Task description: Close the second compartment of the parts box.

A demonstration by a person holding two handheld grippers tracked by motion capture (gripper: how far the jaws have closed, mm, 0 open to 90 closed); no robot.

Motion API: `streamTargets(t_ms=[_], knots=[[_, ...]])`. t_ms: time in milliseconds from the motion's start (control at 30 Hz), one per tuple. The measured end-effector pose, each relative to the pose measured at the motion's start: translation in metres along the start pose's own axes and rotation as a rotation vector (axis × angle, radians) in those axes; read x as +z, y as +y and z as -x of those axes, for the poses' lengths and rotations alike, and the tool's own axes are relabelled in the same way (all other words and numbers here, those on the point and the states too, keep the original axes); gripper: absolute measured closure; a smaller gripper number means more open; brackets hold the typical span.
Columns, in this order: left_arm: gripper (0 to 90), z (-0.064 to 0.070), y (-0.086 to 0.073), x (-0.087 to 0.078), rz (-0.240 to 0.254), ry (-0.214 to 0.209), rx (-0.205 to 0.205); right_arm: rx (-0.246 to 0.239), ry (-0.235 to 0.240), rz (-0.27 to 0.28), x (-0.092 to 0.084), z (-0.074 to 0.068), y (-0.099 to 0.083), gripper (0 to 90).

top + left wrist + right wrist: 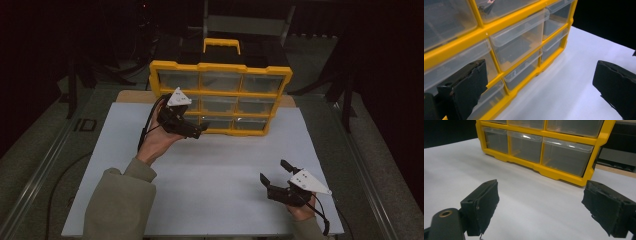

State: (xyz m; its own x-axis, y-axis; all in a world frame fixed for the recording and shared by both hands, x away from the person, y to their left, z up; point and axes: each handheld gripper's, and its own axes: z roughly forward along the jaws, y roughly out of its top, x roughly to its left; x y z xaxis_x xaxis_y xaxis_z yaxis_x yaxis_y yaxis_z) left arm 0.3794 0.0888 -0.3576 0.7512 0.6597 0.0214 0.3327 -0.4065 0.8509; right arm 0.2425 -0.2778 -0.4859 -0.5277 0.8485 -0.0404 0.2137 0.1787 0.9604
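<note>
- On the white worktop (210, 170), at its far edge, stands the yellow drawer cabinet (220, 97) with three rows of clear drawers; the left hand-held gripper (192, 131) hovers just in front of its lower left drawers, jaws spread wide with nothing between them.
- The right hand-held gripper (275, 172) waits near the front right of the worktop, well apart from the cabinet, also wide open and empty.
- Risk: the left gripper view shows one drawer (517, 42) in the middle column sticking out a little. If the left jaw comes in at an angle, it may push the drawer front sideways or slip off the smooth clear plastic lip.
- Risk: the cabinet looks light and nothing braces it. A pull on a drawer could, I think, drag or tip the whole cabinet forward, since the right hand-held gripper is too far away to steady it.
- Hard to see: the drawers are cloudy and reflect light, so I cannot tell what lies inside.
- The room behind is very dark, and the cabinet's back is hidden.
</note>
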Motion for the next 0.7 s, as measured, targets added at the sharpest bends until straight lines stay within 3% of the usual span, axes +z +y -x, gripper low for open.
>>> streamTargets(t_ms=[167, 333, 467, 700], knots=[[0.1, 0.003, -0.015, -0.004, -0.009, 0.003, 0.004, 0.001, -0.001, 0.001, 0.0, 0.0, 0.0, 12.9], [0.1, 0.005, -0.034, -0.01, 0.004, -0.014, -0.02, 0.001, 0.0, 0.003, 0.0, 0.0, 0.0, 12.9], [0.1, 0.007, -0.049, -0.015, 0.015, -0.001, -0.03, -0.001, -0.001, 0.005, 0.0, -0.001, 0.001, 12.9], [0.1, 0.016, -0.079, -0.027, 0.04, 0.017, -0.001, -0.003, 0.004, 0.012, -0.001, -0.003, 0.001, 12.8]])
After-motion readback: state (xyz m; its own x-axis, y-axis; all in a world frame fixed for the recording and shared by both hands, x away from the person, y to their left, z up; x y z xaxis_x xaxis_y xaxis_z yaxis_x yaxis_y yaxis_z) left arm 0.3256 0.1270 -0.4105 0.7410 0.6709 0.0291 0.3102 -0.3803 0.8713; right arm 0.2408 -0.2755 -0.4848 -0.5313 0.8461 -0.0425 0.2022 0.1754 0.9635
